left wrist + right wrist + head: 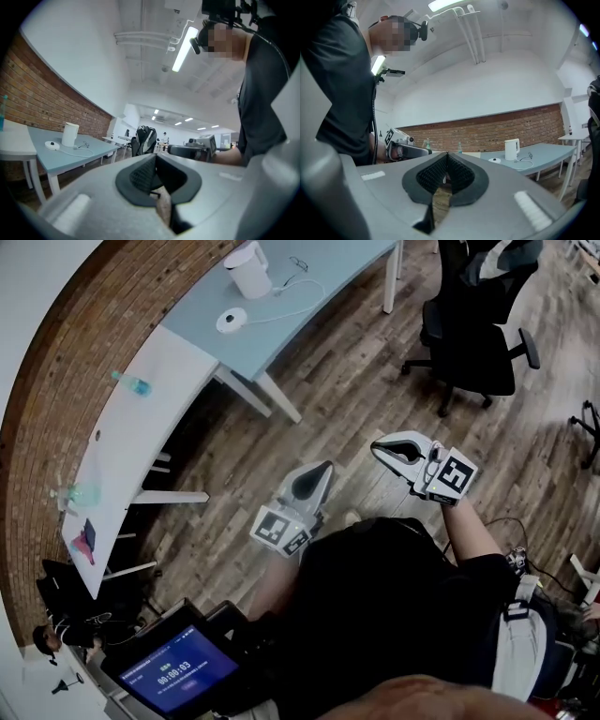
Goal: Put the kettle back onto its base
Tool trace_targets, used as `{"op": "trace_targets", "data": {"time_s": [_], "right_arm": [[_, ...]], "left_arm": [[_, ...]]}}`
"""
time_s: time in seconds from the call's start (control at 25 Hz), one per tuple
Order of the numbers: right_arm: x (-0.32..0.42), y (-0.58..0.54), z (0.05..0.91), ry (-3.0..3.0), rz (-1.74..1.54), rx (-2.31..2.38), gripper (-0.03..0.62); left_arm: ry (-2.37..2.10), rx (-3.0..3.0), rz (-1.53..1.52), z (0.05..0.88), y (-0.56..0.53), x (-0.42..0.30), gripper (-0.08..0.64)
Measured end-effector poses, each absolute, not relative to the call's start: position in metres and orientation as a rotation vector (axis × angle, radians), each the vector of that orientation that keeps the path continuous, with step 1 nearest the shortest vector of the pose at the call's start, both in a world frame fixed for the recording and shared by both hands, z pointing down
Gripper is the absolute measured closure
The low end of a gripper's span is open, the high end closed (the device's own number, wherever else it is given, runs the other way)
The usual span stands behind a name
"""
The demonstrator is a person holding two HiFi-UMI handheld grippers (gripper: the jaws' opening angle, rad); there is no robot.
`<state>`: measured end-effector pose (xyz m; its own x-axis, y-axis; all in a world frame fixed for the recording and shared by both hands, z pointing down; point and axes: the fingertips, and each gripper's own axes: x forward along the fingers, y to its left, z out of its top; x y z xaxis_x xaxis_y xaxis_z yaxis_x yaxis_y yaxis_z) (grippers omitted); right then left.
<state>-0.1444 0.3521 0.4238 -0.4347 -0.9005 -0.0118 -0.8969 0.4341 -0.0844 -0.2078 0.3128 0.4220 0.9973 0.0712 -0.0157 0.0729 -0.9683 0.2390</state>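
- Far to my left, a white table (141,418) runs along the curved brick wall (56,381), with a clear bottle (131,383) lying on it.
- Next along the wall is the pale blue table (309,263). The white kettle (248,268) stands upright on it, off its base.
- The round white base (232,321) lies flat on the same table, just beside the kettle but not touching it, and its cord (291,301) curls across the tabletop.
- My left gripper (314,474) is over the wooden floor (356,381), well apart from the table. Its fingers are pressed together at the tips with nothing between them.
- From the left gripper view, the kettle and base sit far off to the left on the blue table.
- My right gripper (389,448) is just beside the left one, also over the floor. Its fingers are closed tip to tip and empty.
- From the right gripper view, the kettle and base show small to the right, in front of the brick wall.
- Further right, a black office chair (473,334) stands on the floor.
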Motion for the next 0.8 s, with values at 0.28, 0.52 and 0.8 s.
{"op": "trace_targets", "data": {"time_s": [0.28,0.52,0.8], "right_arm": [[-0.151,0.332,0.426,2.591,-0.087,-1.738,0.586],[-0.157,0.323,0.423,2.584,-0.098,-1.767,0.586],[-0.156,0.319,0.412,2.535,-0.078,-1.785,0.586]], "left_arm": [[0.239,2.856,-0.006,0.441,0.298,-0.208,0.555],[0.326,2.856,-0.043,0.435,0.291,-0.196,0.555],[0.360,2.841,-0.047,0.438,0.288,-0.199,0.555]]}}
